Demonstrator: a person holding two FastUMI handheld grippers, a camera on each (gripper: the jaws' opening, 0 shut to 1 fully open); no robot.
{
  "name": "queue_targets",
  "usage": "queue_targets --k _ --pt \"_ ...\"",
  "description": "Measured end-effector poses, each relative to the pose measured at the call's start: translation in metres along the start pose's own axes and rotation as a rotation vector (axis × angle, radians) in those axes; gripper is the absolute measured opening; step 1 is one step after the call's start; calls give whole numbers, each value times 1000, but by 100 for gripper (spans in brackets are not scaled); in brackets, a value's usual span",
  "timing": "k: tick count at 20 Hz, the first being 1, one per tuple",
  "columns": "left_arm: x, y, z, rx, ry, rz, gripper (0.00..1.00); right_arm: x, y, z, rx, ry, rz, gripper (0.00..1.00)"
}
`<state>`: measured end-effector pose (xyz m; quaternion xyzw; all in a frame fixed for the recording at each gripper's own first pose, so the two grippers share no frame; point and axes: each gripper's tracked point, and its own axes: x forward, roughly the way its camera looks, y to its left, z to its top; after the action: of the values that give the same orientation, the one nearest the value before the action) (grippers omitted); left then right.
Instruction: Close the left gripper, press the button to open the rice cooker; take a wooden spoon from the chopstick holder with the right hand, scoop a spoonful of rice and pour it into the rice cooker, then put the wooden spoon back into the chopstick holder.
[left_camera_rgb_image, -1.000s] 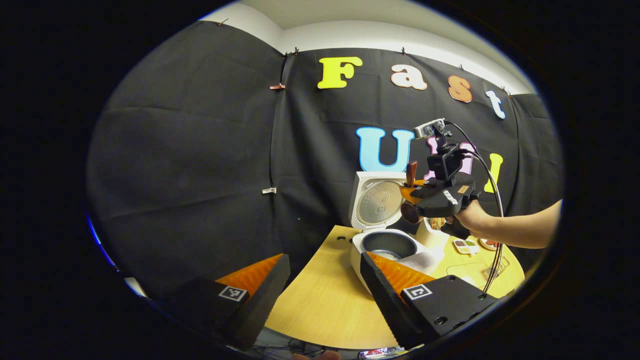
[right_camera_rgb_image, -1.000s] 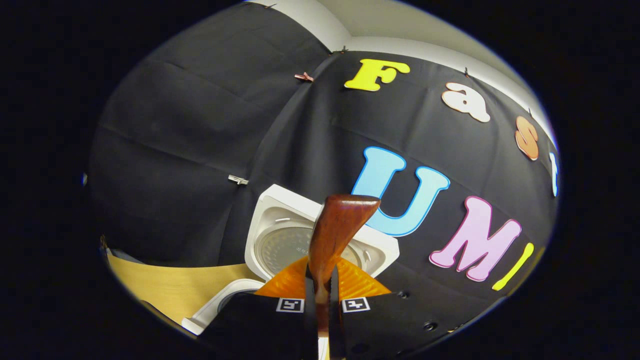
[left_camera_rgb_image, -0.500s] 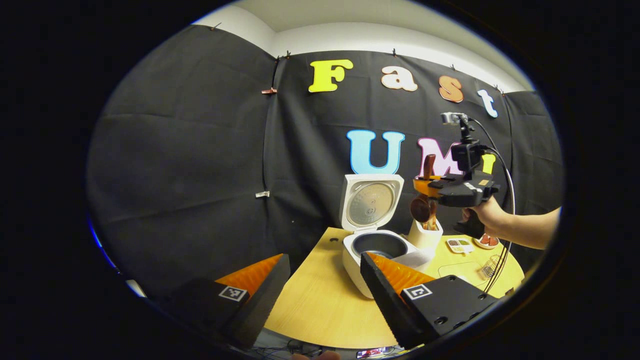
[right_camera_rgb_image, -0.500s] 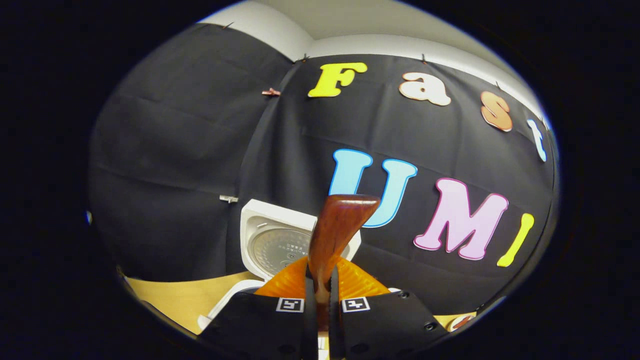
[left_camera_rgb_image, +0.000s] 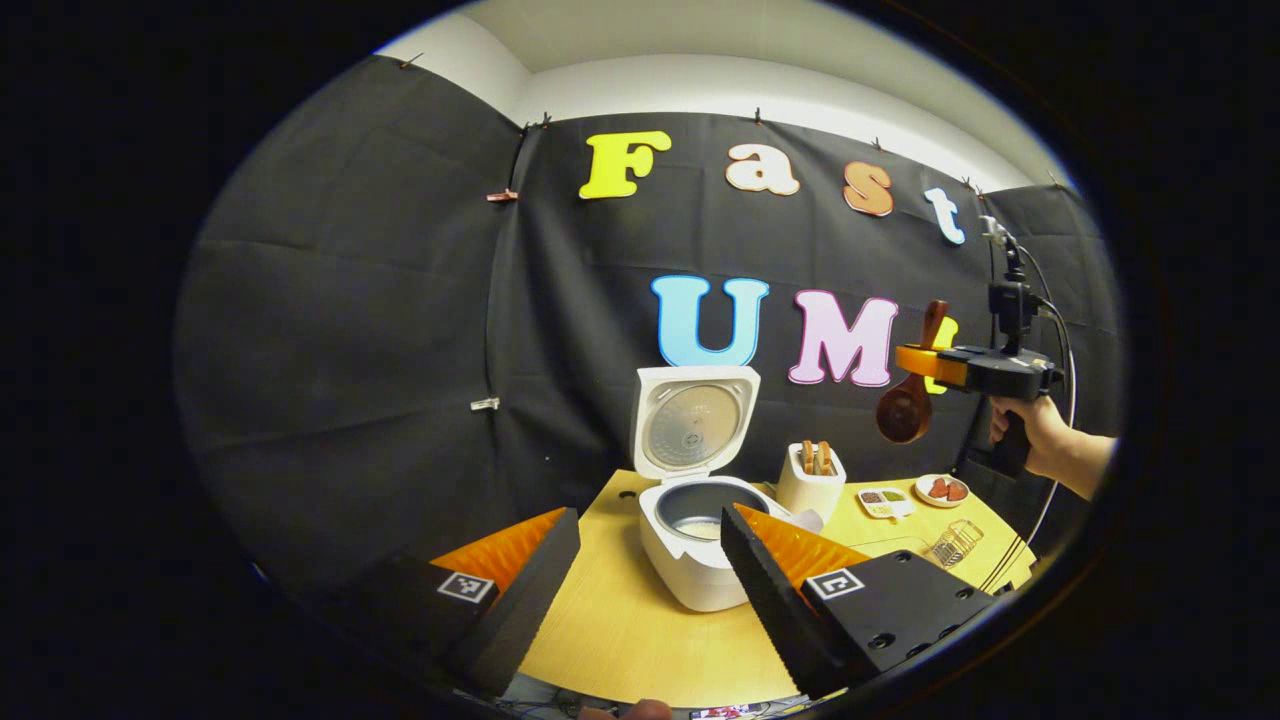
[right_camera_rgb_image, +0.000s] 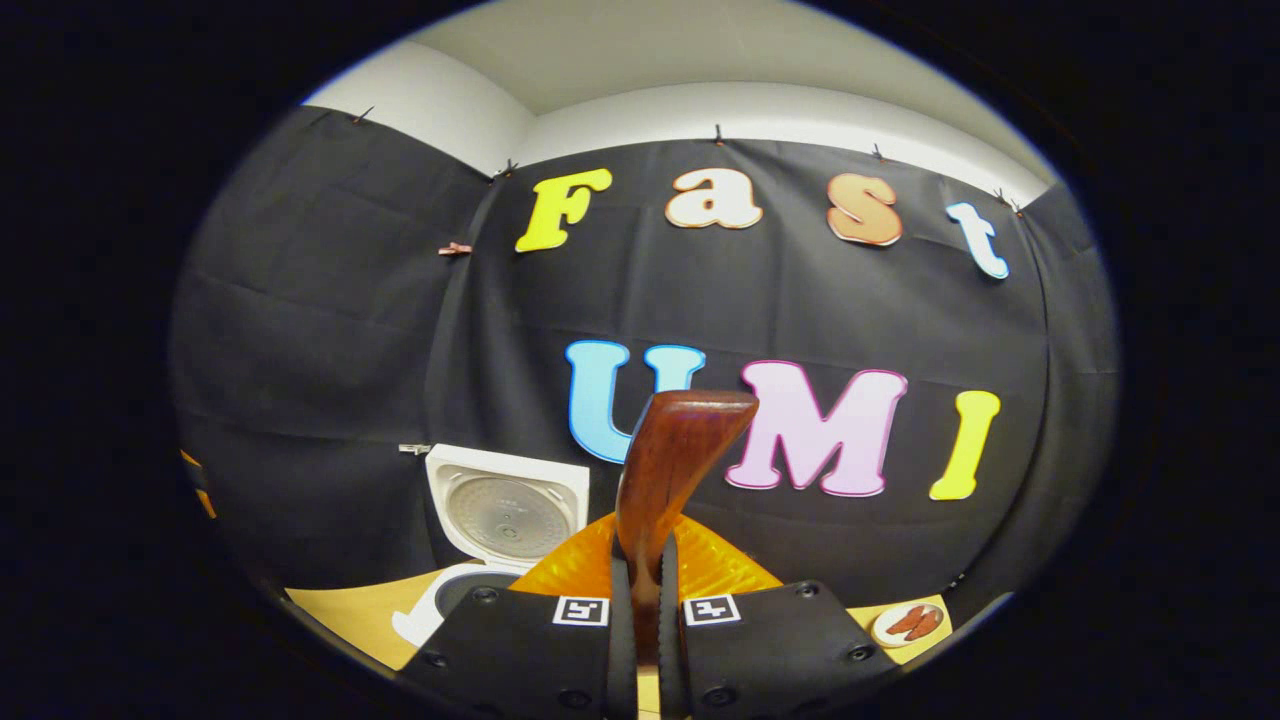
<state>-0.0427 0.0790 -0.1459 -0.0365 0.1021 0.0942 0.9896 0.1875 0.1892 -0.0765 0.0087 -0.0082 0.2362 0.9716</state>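
Wooden spoon (right_camera_rgb_image: 665, 480) stands upright, clamped in the right gripper (right_camera_rgb_image: 640, 610); chopstick holder (left_camera_rgb_image: 811, 482) sits below-left; left gripper (left_camera_rgb_image: 640, 560) gapes empty.

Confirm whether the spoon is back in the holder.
No: the right gripper holds the spoon in the air, up and right of the holder.

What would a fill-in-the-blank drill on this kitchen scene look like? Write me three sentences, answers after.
1. The rice cooker has its lid standing ____.
2. The right tongs are shut on a wooden ____.
3. The left tongs are ____, holding nothing.
4. In the left gripper view, the holder stands on the table, just ____ of the cooker.

Missing words: open; spoon; open; right
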Motion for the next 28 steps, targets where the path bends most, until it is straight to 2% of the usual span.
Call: queue_targets --k 4,5,6,14,21,28 --pt "11 -25 3 15 -3 -33 98 -37 -62 -4 -11 6 -63 13" --pt "14 -32 4 17 -4 -37 98 -46 -78 -7 -9 15 -79 8" --pt "15 -38 6 18 -6 -41 98 -54 -94 -12 -4 26 -93 13" --pt "18 -85 6 52 7 -32 98 -103 -201 -74 77 123 -197 13" --pt "7 -125 -2 -1 44 -6 98 -119 -248 -165 241 240 -229 13" --pt "-11 -138 -2 32 63 79 97 -115 -267 -249 382 329 -275 13"
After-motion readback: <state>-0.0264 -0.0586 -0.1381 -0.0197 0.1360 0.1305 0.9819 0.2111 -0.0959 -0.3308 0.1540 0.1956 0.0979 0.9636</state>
